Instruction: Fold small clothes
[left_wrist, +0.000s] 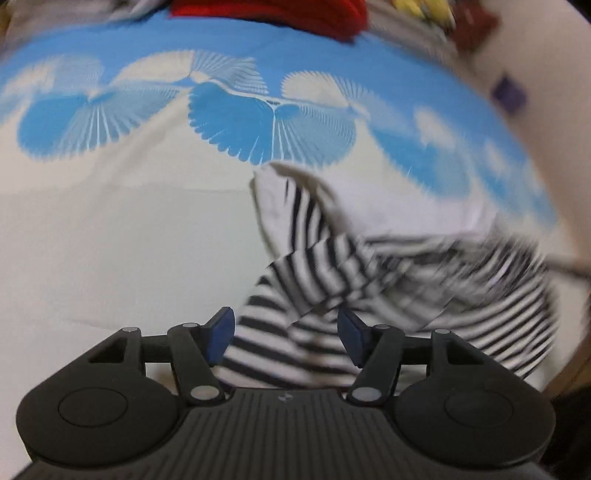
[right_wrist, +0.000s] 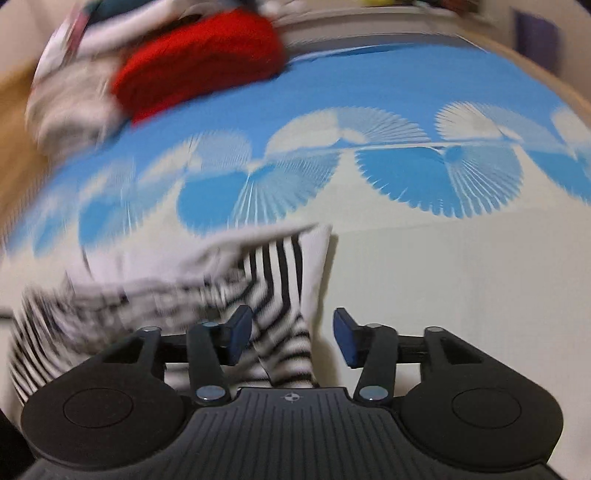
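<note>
A small black-and-white striped garment (left_wrist: 369, 288) lies crumpled on a white and blue patterned bedsheet (left_wrist: 110, 229). In the left wrist view my left gripper (left_wrist: 286, 336) is open, its blue pads on either side of the garment's near part, which lies between and under the jaws. In the right wrist view my right gripper (right_wrist: 291, 339) is open too, and the striped garment (right_wrist: 280, 288) runs from between its jaws off to the left. Both views are blurred by motion.
A red garment (right_wrist: 199, 62) sits on a heap of pale clothes (right_wrist: 70, 99) at the far side of the sheet; it also shows in the left wrist view (left_wrist: 280, 14). A wooden surface (right_wrist: 14, 122) borders the sheet (right_wrist: 461, 295) on the left.
</note>
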